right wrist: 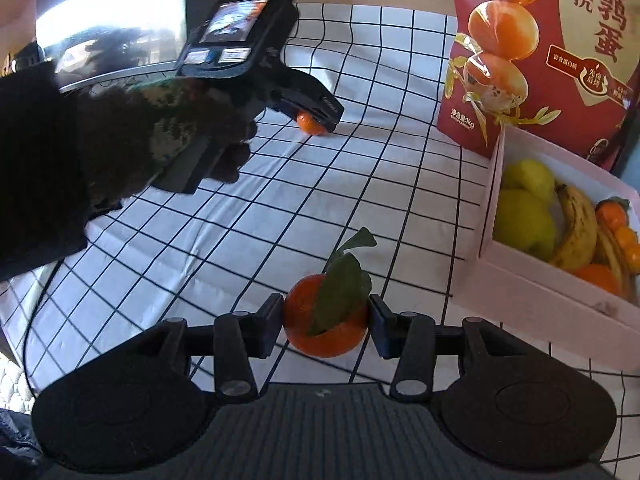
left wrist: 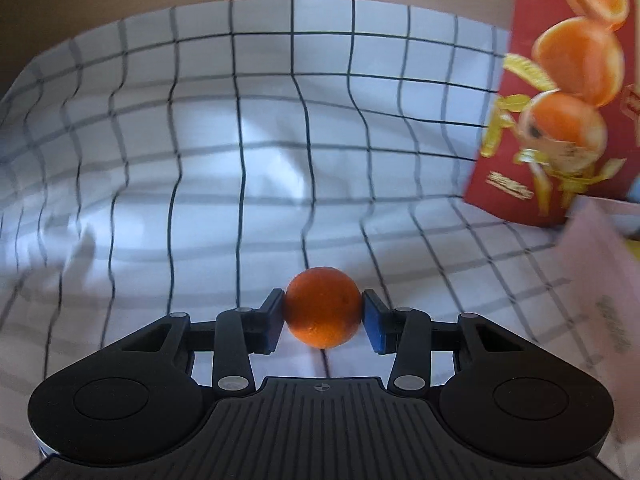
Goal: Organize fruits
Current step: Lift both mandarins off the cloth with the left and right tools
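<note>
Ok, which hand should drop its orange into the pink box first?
Right, probably. Its gripper holds the leafy orange beside the pink box; the left gripper is further away across the cloth.

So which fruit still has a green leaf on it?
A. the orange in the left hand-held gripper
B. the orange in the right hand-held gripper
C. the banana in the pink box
B: the orange between the pads of the right hand-held gripper carries a green leaf; the left hand-held gripper's orange is bare.
</note>
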A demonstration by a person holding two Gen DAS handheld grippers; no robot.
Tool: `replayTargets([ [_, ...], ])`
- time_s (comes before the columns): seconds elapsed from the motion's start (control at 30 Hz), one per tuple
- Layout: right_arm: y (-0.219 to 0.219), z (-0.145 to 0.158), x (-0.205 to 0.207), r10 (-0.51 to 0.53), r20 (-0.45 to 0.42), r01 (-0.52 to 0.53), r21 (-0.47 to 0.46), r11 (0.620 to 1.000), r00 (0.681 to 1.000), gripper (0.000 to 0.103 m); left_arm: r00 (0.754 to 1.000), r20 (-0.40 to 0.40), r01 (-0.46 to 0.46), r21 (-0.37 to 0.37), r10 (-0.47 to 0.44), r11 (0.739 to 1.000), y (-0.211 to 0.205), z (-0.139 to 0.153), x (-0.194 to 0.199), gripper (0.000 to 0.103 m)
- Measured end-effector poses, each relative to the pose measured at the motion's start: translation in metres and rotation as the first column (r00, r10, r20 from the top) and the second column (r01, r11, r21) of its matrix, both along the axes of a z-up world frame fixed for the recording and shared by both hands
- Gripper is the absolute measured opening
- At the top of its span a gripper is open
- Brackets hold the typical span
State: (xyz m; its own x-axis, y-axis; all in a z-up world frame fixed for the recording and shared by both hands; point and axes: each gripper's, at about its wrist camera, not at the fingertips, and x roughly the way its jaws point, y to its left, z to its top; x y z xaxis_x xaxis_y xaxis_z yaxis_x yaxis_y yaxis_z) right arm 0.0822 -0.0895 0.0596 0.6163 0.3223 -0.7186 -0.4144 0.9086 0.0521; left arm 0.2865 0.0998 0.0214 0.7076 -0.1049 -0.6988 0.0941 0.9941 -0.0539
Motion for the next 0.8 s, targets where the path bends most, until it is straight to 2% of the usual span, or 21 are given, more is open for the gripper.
replayTargets([
  [0.2,0.001,-0.007,-0.008,0.1,-0.05,-0.095,0.091,0.991,0.994,0.045,1.0,-0.029,-0.012,-0.103,0.009,0.995,-0.009,0.008,-0.091,0.047],
  [0.3,0.001,-0.012,-0.012,0.145,-0.067,-0.135,0.131,0.982,0.987,0.045,0.998,-0.06,-0.022,-0.123,0.015,0.992,-0.012,0.006,-0.134,0.047],
  [0.43,-0.004,-0.017,-0.016,0.163,-0.06,-0.153,0.143,0.978,0.985,0.045,0.995,-0.097,-0.053,-0.146,0.039,0.988,-0.013,0.007,-0.172,0.047],
  [0.53,-0.011,-0.014,-0.02,0.156,-0.023,-0.152,0.125,0.98,0.987,0.051,0.993,-0.113,-0.062,-0.156,0.044,0.986,-0.015,0.009,-0.195,0.047],
  [0.6,-0.017,-0.012,-0.023,0.149,0.003,-0.148,0.107,0.983,0.989,0.059,0.991,-0.128,-0.066,-0.166,0.045,0.984,-0.017,0.009,-0.203,0.047],
  [0.8,-0.042,-0.01,-0.03,0.135,0.006,-0.134,0.112,0.985,0.991,0.066,0.987,-0.153,-0.067,-0.178,0.04,0.982,-0.023,0.007,-0.219,0.047],
])
